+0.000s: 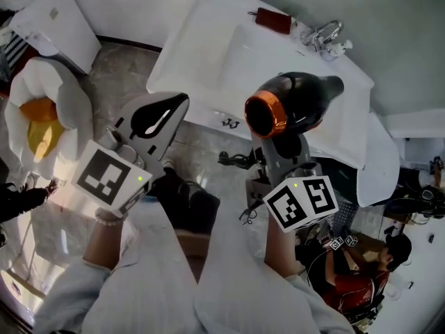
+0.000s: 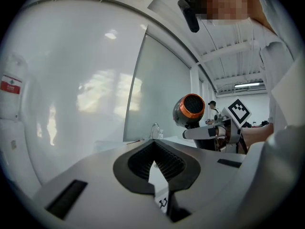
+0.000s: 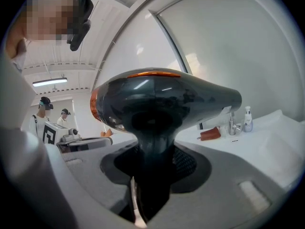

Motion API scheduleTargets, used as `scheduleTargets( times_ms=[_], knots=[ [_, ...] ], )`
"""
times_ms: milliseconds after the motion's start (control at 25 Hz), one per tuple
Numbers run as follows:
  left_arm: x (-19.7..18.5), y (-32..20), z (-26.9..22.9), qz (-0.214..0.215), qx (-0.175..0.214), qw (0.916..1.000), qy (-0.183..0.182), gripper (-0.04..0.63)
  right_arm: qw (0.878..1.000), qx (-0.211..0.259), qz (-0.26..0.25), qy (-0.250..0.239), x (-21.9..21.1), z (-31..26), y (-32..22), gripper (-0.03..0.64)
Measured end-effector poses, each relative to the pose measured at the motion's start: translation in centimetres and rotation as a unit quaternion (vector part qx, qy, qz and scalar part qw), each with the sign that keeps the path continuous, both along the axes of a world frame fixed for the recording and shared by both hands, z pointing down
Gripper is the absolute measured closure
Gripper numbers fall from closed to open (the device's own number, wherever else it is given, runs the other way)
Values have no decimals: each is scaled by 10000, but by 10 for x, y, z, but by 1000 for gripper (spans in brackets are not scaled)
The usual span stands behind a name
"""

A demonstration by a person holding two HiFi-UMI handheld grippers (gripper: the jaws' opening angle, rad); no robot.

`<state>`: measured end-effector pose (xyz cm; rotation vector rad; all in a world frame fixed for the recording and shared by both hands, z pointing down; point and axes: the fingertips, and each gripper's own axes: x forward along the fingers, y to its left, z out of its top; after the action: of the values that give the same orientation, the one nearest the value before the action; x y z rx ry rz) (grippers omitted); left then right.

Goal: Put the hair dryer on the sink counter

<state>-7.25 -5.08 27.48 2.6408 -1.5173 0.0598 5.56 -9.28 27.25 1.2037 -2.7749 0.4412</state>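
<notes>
The hair dryer (image 1: 292, 103) isn't down yet. It's up in the air, and in the head view it sits over the near edge of the white sink counter (image 1: 208, 40). Its body lies roughly level, with the orange-ringed back end towards the person and the nozzle pointing at the faucet (image 1: 323, 33).

The right claw (image 1: 278, 148) has it by the handle, jaws fairly wide apart and clamped on either side of the handle just under the body. That grip makes sense. Holding it high on the handle keeps the heavy motor end from swinging, and the dryer can probably just be lowered and laid on its side.

The flat white stretch nearest the person looks like the best landing spot. Further back a small brown pouch (image 1: 272, 21) lies beside the faucet, and the right gripper view shows a pump bottle (image 3: 247, 118) standing there too. So the back edge is already taken, and the basin dips in the middle.

The left claw (image 1: 156, 120) is off to the side over the floor, well apart from the dryer. Its tips are drawn together with nothing between them, so it's basically a spare hand staying out of the way. One claw seems like enough for this job.

What's left is getting the dryer further over the counter and setting it down before letting go, otherwise it could tip off that front edge.
</notes>
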Motion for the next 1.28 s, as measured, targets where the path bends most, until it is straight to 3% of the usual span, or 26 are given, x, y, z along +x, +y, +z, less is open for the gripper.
scheduleTargets(
  times_ms=[360, 600, 1280],
  knots=[
    [-33, -27, -4, 336, -19, 9994, 112, 592, 9994, -27, 332, 11, -30, -7, -18, 451],
    [-50, -31, -2, 430, -149, 9980, 432, 592, 9989, -43, 468, 27, -44, -10, -18, 451],
    [-41, -69, -10, 509, -66, 9981, 338, 592, 9991, -31, 417, -97, -42, -19, -50, 451]
  ],
)
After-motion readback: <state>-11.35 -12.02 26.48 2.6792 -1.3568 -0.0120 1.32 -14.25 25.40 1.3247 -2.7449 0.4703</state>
